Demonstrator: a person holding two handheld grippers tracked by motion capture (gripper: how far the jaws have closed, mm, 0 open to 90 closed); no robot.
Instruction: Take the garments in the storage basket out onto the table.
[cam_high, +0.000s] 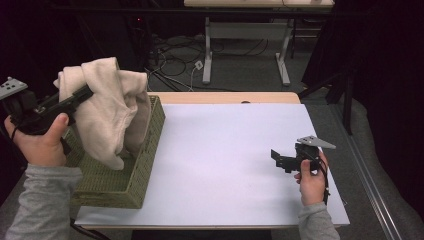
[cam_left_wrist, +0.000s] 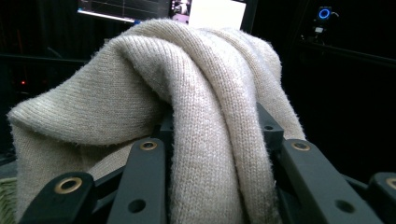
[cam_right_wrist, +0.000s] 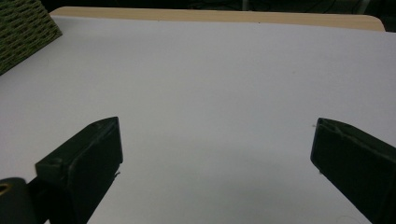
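Observation:
A cream knitted garment (cam_high: 107, 107) hangs over a green woven basket (cam_high: 135, 185) at the table's left edge. My left gripper (cam_high: 85, 93) is shut on a fold near the garment's top and holds it up; the lower end dangles into the basket. In the left gripper view the knit (cam_left_wrist: 205, 107) bunches between the jaws and drapes over them. My right gripper (cam_high: 280, 159) rests low over the white table top (cam_high: 225, 150) on the right side, open, with nothing between its jaws. In the right gripper view, its fingertips (cam_right_wrist: 100, 140) stand wide apart above bare white surface.
The basket's corner (cam_right_wrist: 23, 32) shows at the far left of the right gripper view. The table's wooden far edge (cam_high: 225, 97) runs behind the white sheet. Beyond it lie floor cables (cam_high: 175, 60) and another table's legs (cam_high: 207, 50).

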